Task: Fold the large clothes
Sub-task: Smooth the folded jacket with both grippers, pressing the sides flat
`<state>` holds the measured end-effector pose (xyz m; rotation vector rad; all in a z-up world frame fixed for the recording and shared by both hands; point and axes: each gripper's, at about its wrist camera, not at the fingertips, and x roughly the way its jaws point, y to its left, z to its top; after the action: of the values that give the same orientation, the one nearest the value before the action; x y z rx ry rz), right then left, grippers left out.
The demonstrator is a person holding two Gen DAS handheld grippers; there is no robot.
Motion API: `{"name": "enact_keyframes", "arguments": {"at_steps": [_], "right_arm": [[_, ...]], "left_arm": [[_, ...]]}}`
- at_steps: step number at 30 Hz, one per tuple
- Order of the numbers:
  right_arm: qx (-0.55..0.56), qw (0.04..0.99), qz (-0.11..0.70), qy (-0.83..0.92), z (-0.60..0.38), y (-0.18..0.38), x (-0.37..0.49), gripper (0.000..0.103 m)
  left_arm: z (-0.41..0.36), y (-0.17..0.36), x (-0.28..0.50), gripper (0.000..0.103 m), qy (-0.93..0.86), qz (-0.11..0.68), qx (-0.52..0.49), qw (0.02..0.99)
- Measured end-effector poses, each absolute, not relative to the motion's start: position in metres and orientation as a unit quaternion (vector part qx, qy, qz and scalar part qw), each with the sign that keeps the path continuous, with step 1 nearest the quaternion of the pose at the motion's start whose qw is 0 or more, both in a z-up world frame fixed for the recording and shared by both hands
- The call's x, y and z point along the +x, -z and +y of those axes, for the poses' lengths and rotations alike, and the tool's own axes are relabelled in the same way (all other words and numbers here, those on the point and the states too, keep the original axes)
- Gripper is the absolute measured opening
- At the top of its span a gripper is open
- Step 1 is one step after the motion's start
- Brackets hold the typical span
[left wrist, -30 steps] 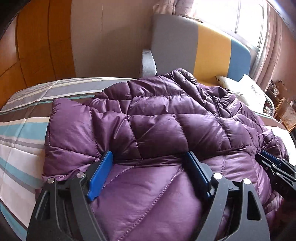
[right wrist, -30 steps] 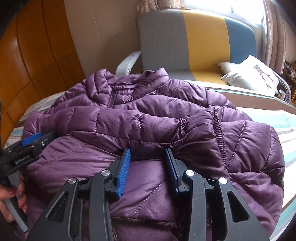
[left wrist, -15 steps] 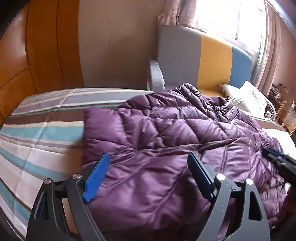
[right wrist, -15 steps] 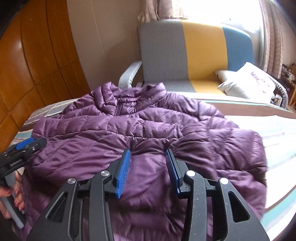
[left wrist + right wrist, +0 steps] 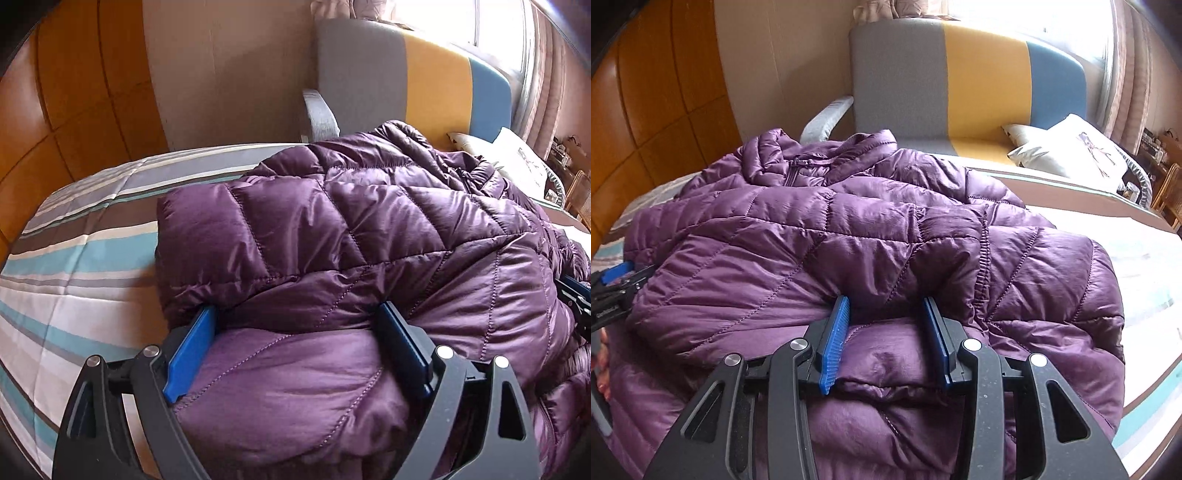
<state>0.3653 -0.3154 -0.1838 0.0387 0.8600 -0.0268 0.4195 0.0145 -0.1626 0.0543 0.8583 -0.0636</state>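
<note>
A purple quilted puffer jacket lies on a striped bed, its collar toward the armchair and both sleeves folded across the body. My left gripper is wide open, its blue pads astride a bulge of the jacket's lower part, tips pushed under the folded sleeve edge. In the right wrist view the jacket fills the middle. My right gripper stands with jaws apart around a fold of the jacket's lower part, tips under the sleeve cuff. The left gripper also shows there at the left edge.
The bed has a striped cover to the left and a pale sheet to the right. Behind it stands a grey, yellow and blue armchair with white cushions. Wooden wall panels are at the left.
Half a second ago both grippers were pulled back and higher over the jacket. Now both have dropped forward again, with the hem fabric bulging between their jaws and tips under the folded sleeves.
</note>
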Motion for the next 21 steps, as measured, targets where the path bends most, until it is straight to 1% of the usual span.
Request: {"name": "enact_keyframes", "arguments": {"at_steps": [7, 8, 9, 10, 11, 12, 14, 21], "right_arm": [[0.019, 0.908, 0.418, 0.012, -0.314, 0.184, 0.369, 0.041], [0.020, 0.908, 0.418, 0.011, -0.314, 0.184, 0.369, 0.041], [0.025, 0.907, 0.420, 0.007, -0.315, 0.182, 0.369, 0.042], [0.026, 0.906, 0.422, 0.003, -0.317, 0.180, 0.366, 0.043], [0.023, 0.905, 0.424, -0.001, -0.317, 0.177, 0.363, 0.047], [0.017, 0.906, 0.424, -0.004, -0.318, 0.172, 0.359, 0.057], [0.002, 0.910, 0.414, -0.005, -0.316, 0.161, 0.344, 0.064], [-0.009, 0.916, 0.400, -0.024, -0.310, 0.137, 0.295, 0.064]], "left_arm": [[0.015, 0.165, 0.430, 0.090, 0.033, 0.419, 0.024, 0.907], [0.015, 0.164, 0.430, 0.090, 0.032, 0.419, 0.025, 0.907], [0.014, 0.162, 0.428, 0.094, 0.029, 0.417, 0.027, 0.908], [0.015, 0.159, 0.423, 0.101, 0.025, 0.412, 0.030, 0.910], [0.014, 0.156, 0.418, 0.101, 0.024, 0.407, 0.031, 0.913], [0.015, 0.152, 0.410, 0.101, 0.028, 0.400, 0.032, 0.915], [0.016, 0.146, 0.395, 0.101, 0.040, 0.390, 0.032, 0.919], [0.022, 0.132, 0.332, 0.101, 0.072, 0.371, 0.028, 0.925]]}}
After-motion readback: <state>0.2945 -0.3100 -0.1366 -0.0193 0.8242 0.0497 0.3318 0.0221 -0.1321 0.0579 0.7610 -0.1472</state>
